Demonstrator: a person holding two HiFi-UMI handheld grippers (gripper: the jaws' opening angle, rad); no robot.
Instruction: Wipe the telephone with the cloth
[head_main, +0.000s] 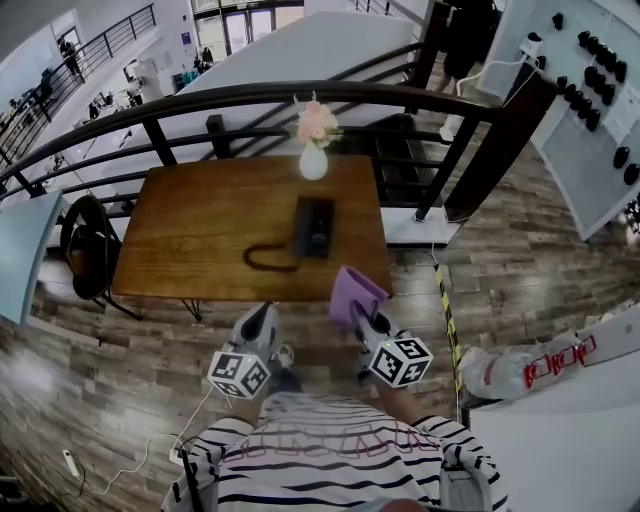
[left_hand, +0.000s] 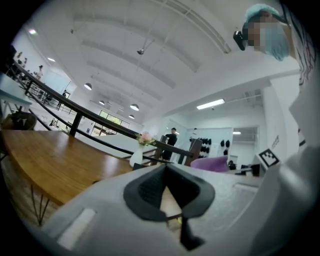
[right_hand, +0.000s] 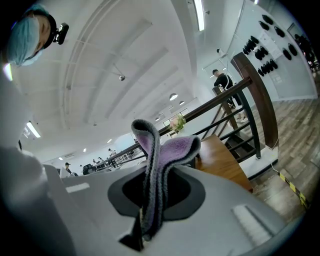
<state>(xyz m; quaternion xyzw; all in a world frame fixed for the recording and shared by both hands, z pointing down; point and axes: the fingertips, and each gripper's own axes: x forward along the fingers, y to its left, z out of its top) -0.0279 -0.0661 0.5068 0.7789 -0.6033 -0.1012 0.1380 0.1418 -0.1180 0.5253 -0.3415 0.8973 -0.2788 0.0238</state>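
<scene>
One cloth (right_hand: 161, 149) in right tongs (right_hand: 150, 202)

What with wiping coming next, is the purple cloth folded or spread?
Folded: the purple fleece cloth is doubled over, both layers pinched in the right gripper.

1 telephone (head_main: 314, 228); 1 cloth (head_main: 355, 295); 1 vase (head_main: 313, 162)

White shirt (head_main: 340, 455), black stripes – left gripper (head_main: 264, 314), right gripper (head_main: 358, 318) grey, black-white marker cubes (head_main: 239, 372).
</scene>
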